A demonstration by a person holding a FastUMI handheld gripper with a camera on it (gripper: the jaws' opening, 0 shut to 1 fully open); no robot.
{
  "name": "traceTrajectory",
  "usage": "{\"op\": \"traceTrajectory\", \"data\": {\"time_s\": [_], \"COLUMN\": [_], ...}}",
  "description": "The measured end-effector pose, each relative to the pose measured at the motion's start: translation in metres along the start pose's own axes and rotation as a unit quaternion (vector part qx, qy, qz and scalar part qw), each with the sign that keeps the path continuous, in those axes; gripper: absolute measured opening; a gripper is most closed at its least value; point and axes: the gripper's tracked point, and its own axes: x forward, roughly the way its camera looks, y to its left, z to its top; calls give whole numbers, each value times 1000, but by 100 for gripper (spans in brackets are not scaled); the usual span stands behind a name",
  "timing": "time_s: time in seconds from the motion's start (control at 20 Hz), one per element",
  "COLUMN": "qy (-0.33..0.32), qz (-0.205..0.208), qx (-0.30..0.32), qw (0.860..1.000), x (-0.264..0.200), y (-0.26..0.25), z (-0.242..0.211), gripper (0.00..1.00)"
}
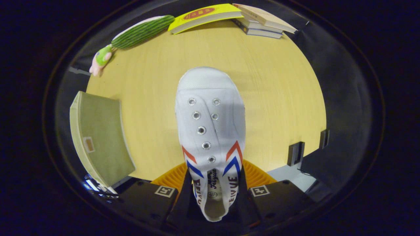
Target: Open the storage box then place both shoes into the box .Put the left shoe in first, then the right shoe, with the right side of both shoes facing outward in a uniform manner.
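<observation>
The hand-held gripper (211,193) was closed on a white shoe (210,131), both fingers pressing the sides of its heel opening. The shoe's toe pointed toward 12 o'clock over the desk (279,98). At 9 o'clock from the shoe stood the olive storage box (101,137). A green plush toy (137,32) lay at 11 o'clock, and books (236,18) at 12 to 1 o'clock.

Bright, even overhead light falls on the worktop (272,98), with the shoe (210,131) sharp and a soft shadow at its right. Fisheye distortion bends the books (262,21); the dim margins look slightly blurred, perhaps underexposed.
</observation>
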Motion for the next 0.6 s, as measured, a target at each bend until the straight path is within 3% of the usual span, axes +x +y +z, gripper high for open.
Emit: {"op": "traceTrajectory", "data": {"time_s": [0.35, 0.6], "qy": [-23, -33], "qz": [18, 29], "qx": [-31, -67], "qw": [999, 997], "x": [-114, -139], "y": [136, 231], "z": [-23, -28], "gripper": [69, 69]}}
